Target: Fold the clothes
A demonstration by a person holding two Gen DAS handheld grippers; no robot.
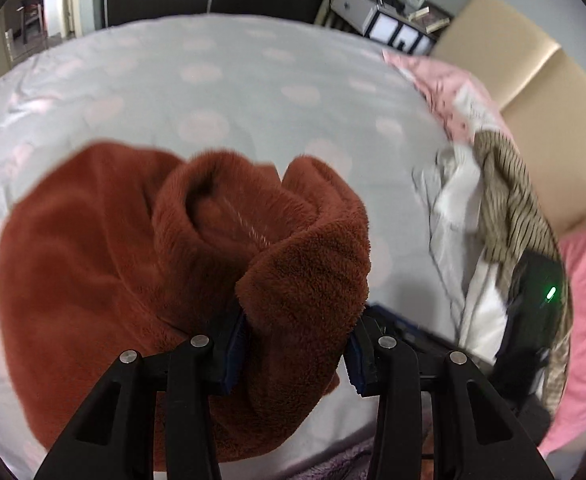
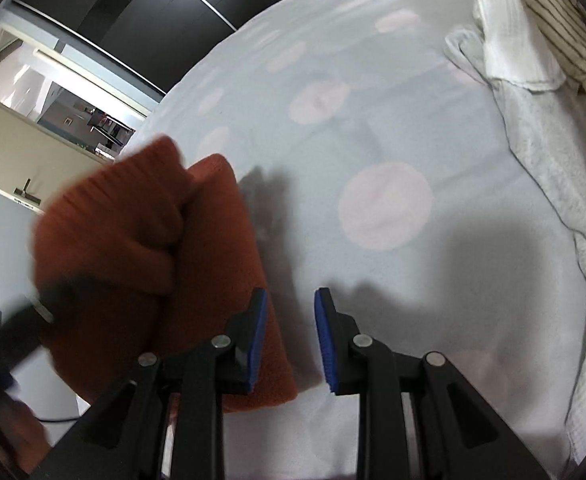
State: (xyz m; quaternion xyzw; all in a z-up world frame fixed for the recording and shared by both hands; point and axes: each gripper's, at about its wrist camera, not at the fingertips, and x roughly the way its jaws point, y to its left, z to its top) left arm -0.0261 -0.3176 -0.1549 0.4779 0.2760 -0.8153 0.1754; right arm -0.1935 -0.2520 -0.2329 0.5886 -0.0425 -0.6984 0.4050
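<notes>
Spread across the bed (image 1: 233, 92), the dotted sheet gives you a flat place to fold. Your left gripper (image 1: 297, 344) has its fingers clamped on a thick bunched fold of the rust fleece (image 1: 93, 240), likely carrying it over. Your right gripper (image 2: 289, 340) is narrow and empty, the fleece just beside its left finger.

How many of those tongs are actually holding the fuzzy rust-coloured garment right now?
1. The left tongs clamp a thick fold of the rust garment. The right tongs stand open beside it, with nothing between them.
</notes>
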